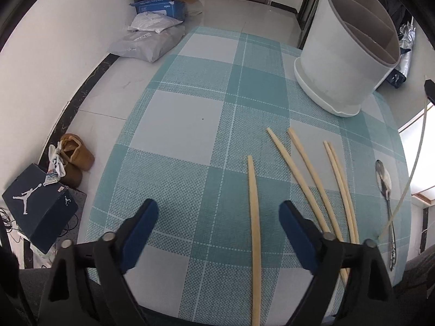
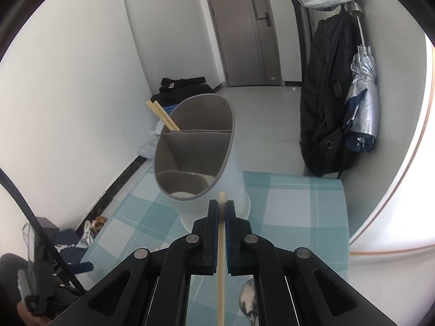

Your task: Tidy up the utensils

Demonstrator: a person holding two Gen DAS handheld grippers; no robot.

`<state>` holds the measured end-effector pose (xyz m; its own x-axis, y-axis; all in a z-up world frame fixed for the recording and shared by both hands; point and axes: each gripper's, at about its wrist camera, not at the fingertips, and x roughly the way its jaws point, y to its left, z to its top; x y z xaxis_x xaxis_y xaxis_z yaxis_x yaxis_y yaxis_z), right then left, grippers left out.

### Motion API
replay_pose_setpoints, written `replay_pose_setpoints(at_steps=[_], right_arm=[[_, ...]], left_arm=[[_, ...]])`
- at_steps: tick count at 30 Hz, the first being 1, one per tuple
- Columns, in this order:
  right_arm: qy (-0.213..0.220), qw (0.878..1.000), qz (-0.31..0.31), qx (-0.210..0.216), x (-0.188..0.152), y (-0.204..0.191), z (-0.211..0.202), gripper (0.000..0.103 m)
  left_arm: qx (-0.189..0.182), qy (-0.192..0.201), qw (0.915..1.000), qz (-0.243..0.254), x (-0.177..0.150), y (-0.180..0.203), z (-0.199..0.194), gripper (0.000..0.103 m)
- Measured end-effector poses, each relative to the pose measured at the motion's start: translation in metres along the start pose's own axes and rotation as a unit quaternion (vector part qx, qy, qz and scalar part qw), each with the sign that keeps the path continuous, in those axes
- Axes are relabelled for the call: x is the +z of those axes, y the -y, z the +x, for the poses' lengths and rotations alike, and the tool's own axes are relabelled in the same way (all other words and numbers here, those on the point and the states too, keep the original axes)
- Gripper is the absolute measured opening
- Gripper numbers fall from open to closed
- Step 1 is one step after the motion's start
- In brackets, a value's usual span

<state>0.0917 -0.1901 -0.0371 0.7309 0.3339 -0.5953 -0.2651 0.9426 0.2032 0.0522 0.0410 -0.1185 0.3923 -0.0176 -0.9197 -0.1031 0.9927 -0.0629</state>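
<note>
One chopstick (image 2: 221, 244) was clamped in the right gripper (image 2: 221, 212), its tip aimed at the holder (image 2: 194, 146) ahead, while another chopstick (image 1: 254, 217) was framed lengthwise by the open left gripper (image 1: 218, 231) near the table's (image 1: 176, 125) close edge.

Teal-and-white plaid tablecloth (image 1: 190, 125) showing; cream chopsticks (image 1: 312, 176) lying; white utensil holder (image 1: 334, 62), grey inside; gripper pads (image 1: 296, 233) blue.

Left gripper (image 1: 218, 218): hanging tilted steeply down over the checked tablecloth (image 1: 190, 125), jaws standing wide apart, blue pads pressing on nothing.
Right gripper (image 2: 221, 209): reaching forward and somewhat downward above the same tablecloth, jaws squeezing together on one chopstick (image 2: 221, 247) running lengthwise between the pads.
</note>
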Motion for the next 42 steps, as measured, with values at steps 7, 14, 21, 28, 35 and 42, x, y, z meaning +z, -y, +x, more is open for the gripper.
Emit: replay_pose_setpoints(at_steps=[7,14,21,28,35,42], right_arm=[[0.007,1.000,0.003,0.024,-0.003,0.001,-0.005,0.003],[0.007,0.999,-0.004,0.041,0.000,-0.001,-0.008,0.003],[0.003,0.999,0.007,0.048,0.000,0.003,-0.006,0.003],[0.005,0.999,0.007,0.043,0.000,0.005,-0.008,0.003],[0.020,0.998,0.024,0.047,-0.002,0.007,-0.022,0.003],[0.029,0.998,0.036,0.045,-0.007,0.004,-0.034,0.003]], left_arm=[[0.019,0.007,0.9997,0.017,0.005,0.007,0.005,0.067],[0.006,0.002,0.9982,0.060,0.016,0.029,0.005,0.011],[-0.004,0.016,0.9997,0.019,0.032,0.025,0.007,0.002],[-0.038,0.116,0.9921,-0.027,0.045,0.021,-0.040,0.002],[-0.072,0.216,0.9727,-0.044,0.049,0.020,-0.105,0.002],[-0.082,0.258,0.9625,-0.018,0.037,0.035,-0.136,0.002]])
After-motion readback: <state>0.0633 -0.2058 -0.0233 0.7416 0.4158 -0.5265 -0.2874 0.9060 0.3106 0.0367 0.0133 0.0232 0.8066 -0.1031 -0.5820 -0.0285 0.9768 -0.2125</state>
